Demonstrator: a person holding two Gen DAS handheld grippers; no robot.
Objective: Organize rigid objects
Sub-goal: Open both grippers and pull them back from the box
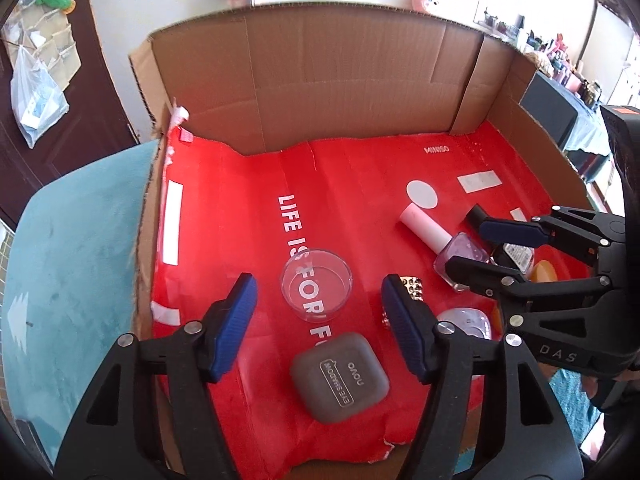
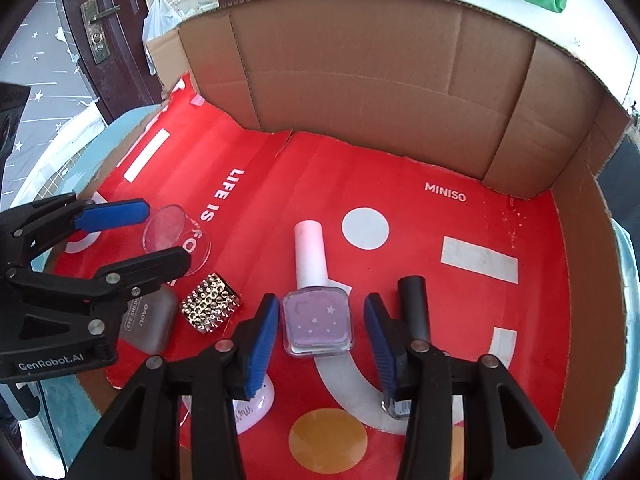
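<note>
My left gripper (image 1: 318,292) is open above the red liner. A clear round dish (image 1: 316,286) shows between its blue fingertips, untouched, and a grey eyeshadow case (image 1: 339,378) lies nearer the camera. A gold studded piece (image 1: 414,288) sits by the right finger. My right gripper (image 2: 320,308) is open around a purple nail polish bottle (image 2: 318,320) with a pink cap, lying flat; small gaps show on both sides of it. A black-capped bottle (image 2: 414,304) lies just right of the right finger. The left gripper (image 2: 168,236) appears at the left of the right wrist view, over the dish (image 2: 176,240).
Everything lies in a low cardboard box (image 2: 380,80) lined with red printed paper (image 1: 240,220). A pale lilac compact (image 2: 256,408) rests under the right gripper's left finger. The box stands on a teal surface (image 1: 72,260). A dark door and hanging bags are at the left.
</note>
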